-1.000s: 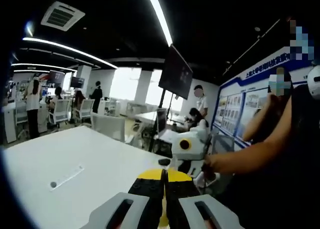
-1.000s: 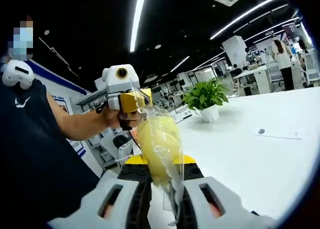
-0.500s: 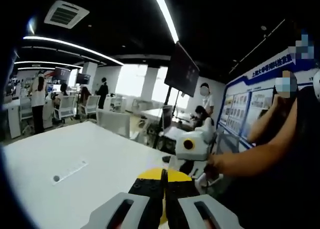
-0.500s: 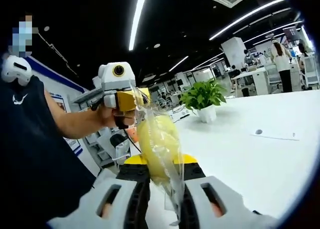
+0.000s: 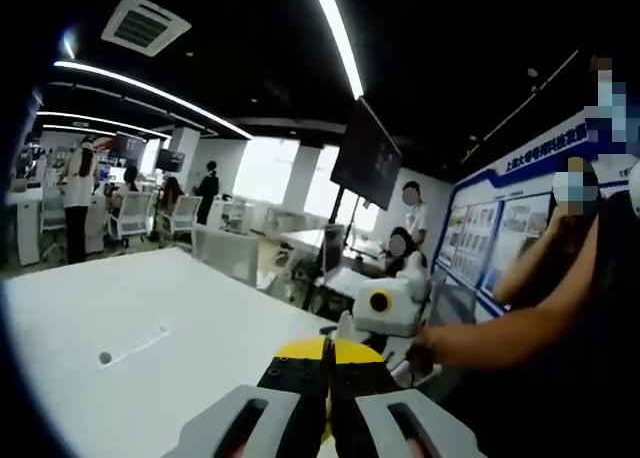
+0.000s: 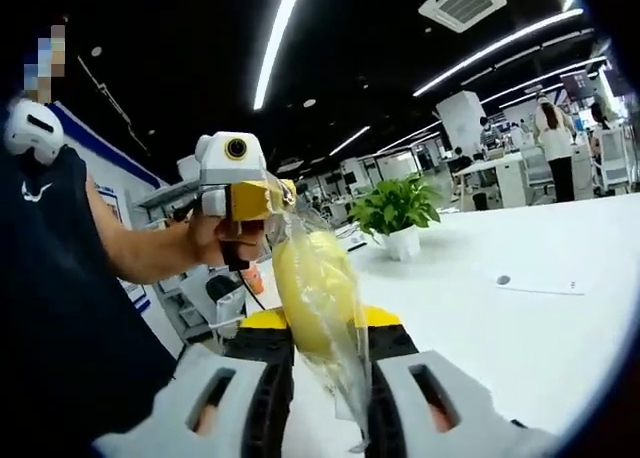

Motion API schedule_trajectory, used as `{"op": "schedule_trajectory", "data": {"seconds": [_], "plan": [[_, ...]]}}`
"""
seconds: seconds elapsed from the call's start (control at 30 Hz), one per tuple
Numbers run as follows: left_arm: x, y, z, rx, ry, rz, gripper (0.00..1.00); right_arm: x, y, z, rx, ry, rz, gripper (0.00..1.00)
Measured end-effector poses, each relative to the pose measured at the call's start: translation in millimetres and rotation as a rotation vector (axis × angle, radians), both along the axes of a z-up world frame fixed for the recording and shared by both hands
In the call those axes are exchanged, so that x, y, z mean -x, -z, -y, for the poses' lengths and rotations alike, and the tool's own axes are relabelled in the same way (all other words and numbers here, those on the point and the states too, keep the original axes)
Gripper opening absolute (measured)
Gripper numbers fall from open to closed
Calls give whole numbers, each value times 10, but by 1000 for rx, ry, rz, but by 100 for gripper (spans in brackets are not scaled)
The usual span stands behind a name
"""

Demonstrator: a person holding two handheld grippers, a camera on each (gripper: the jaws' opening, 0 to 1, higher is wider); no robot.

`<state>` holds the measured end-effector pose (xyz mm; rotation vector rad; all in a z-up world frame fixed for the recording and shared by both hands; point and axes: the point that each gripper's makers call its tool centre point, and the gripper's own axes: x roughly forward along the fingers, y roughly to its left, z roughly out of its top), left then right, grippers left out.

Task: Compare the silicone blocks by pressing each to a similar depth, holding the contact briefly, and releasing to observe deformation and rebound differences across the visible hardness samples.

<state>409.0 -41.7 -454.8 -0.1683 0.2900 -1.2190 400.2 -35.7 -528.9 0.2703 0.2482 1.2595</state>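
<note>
White table, yellow block in clear wrap, claw-pinched

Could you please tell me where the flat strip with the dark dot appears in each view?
Left gripper view: the strip lies lower left, on the white table.
Right gripper view: the strip lies right of centre, beyond the bagged yellow block.
Shared landmark: the white table it lies on.
</note>
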Motion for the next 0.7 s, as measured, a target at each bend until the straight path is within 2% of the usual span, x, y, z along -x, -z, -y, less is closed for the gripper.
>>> {"op": "schedule_trajectory", "data": {"seconds": [0.27, 0.4, 0.43, 0.63, 0.7], "plan": [[35, 40, 72, -14, 23, -15, 0, 22, 60, 49, -24, 26, -39, 20], [15, 19, 69, 3, 19, -30, 0, -1, 36, 58, -34, 38, -34, 22], [14, 14, 62, 10, 18, -53, 0, -10, 32, 59, -36, 41, -28, 23], [-1, 8, 60, 35, 2, -57, 0, -41, 23, 21, -53, 56, -34, 27], [-2, 10, 61, 36, -1, -56, 0, -48, 27, 9, -50, 65, -10, 28]]}}
